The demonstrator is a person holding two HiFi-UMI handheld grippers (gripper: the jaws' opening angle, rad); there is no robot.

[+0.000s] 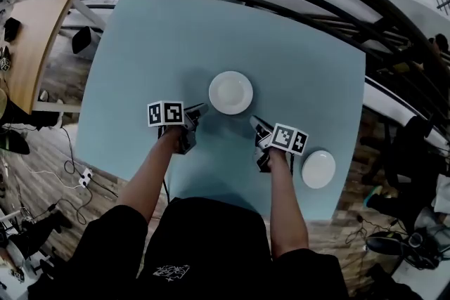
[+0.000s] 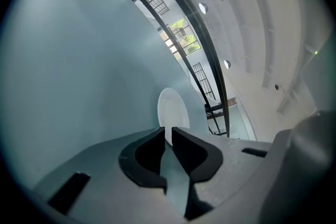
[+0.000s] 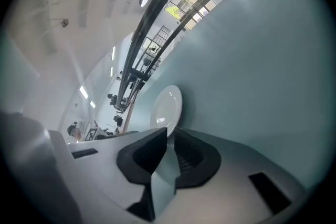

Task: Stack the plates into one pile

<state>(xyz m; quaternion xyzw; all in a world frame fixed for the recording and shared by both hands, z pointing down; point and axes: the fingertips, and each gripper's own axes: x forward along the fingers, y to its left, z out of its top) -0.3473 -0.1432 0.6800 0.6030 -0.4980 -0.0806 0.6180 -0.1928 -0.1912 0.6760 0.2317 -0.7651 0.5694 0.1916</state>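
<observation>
White plate (image 1: 230, 93) sits mid light-blue table (image 1: 176, 38); second plate (image 1: 318, 168) is near the table's front right corner. Left gripper (image 1: 200, 109) and right gripper (image 1: 255, 122) flank the centre plate's near rim, both claws pressed together, empty.

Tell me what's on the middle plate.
Nothing lies on the middle plate: its white bowl is bare. Its underside, against the table, is hidden.

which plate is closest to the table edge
The plate beside the right gripper, at the table's near right edge. The other plate lies mid-table, ahead of both grippers and well clear of every edge.
</observation>
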